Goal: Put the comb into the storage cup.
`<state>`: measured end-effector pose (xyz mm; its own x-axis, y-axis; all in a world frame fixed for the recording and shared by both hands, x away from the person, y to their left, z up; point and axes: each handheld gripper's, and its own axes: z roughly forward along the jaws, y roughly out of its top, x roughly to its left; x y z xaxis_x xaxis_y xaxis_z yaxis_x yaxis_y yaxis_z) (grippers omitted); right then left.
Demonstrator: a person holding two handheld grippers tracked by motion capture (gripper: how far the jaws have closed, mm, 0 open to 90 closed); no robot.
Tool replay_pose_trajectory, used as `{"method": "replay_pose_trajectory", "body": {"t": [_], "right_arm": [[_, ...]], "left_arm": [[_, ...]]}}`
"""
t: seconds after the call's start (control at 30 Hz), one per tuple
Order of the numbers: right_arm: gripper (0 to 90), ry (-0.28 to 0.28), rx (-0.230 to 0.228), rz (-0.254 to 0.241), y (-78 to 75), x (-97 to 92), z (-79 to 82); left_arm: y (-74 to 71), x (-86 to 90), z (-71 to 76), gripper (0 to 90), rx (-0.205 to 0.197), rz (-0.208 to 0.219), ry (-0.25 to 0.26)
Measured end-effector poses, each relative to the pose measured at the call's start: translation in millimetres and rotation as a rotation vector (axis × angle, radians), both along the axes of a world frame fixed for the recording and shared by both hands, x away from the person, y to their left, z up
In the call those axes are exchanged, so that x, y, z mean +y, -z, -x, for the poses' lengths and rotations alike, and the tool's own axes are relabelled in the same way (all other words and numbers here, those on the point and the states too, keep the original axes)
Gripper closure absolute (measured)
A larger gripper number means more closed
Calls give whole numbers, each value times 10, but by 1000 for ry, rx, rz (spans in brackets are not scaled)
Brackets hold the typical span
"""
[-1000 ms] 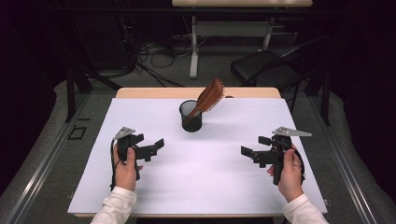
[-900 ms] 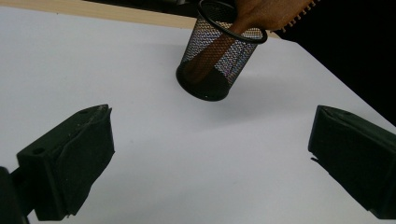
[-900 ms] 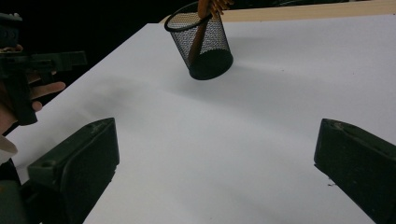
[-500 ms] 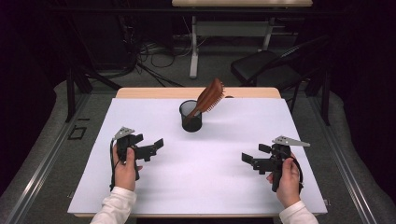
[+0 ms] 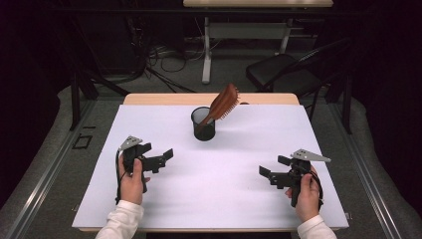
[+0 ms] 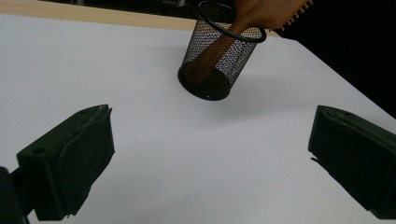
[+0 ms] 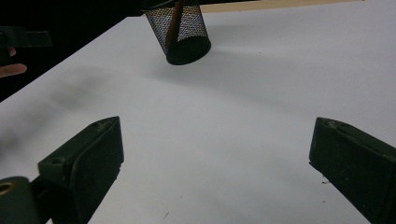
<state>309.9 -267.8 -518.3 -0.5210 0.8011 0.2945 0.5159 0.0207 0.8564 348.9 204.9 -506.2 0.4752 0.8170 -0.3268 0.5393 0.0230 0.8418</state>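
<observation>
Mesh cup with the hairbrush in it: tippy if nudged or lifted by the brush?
Probably tippy. The hairbrush leans out over the rim of the mesh cup, so its weight looks high and off-centre. The cup seems light wire mesh on a narrow base; a side push may topple it. Lifting by the brush would likely drag or tilt the cup.

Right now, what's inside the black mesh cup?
A wooden hairbrush stands handle-down in the cup, leaning, with its bristled head sticking out over the rim. The handle shows through the mesh; the dark bottom hides anything else.
</observation>
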Motion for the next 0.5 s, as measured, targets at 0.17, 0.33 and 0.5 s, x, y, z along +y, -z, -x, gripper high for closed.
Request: {"method": "replay_pose_trajectory", "body": {"t": [0.17, 0.33, 0.5], "right_arm": [[27, 18, -12, -1, 46, -59, 10], [49, 41, -12, 4, 98, -107, 5], [56, 59, -6, 12, 149, -132, -4]], "left_arm": [[15, -5, 32, 3, -12, -14, 27], [26, -40, 58, 3, -40, -51, 68], [32, -62, 54, 4, -53, -58, 88]]}}
